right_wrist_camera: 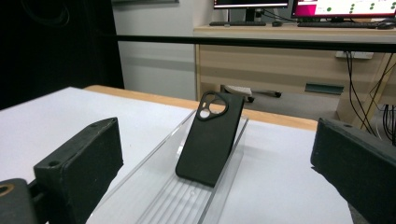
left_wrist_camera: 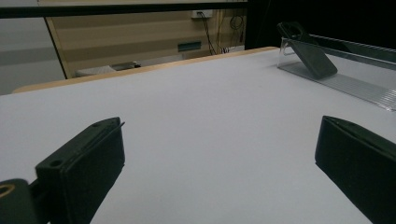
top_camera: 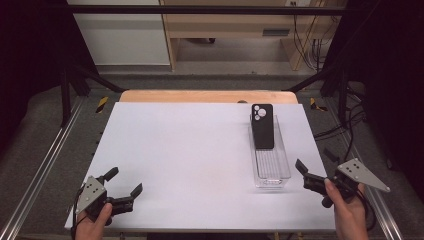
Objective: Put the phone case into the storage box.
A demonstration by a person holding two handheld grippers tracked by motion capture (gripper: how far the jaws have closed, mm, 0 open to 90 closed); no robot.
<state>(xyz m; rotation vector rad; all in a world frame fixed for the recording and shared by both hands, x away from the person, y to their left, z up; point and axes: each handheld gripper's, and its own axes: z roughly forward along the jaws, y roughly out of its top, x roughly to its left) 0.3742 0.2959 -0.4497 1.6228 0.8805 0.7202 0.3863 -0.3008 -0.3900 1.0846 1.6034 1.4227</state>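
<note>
1. Black phone case with round camera cut-outs leans in the far end of a long clear plastic tray, its top edge propped on the tray's far wall and its foot on the ribbed floor – tilted, not flat. Likely set that way so an edge stands free for jaws to reach.
2. Tray sits on the right half of the white desk, long axis running away from the person, its near end just ahead of the right gripper.
3. Right gripper – jaws spread wide, holding nothing, held low at the desk's near right corner and aimed along the tray at the case, which stands well beyond the tips.
4. Left gripper – jaws likewise apart and empty, parked at the near left corner, well apart from the tray.
5. Room to move: broad bare desk between the two grippers. The tray's side walls hem the case on both flanks, so I'd judge an approach from above or along the tray the easier line. The desk's right edge lies near the tray.
</note>
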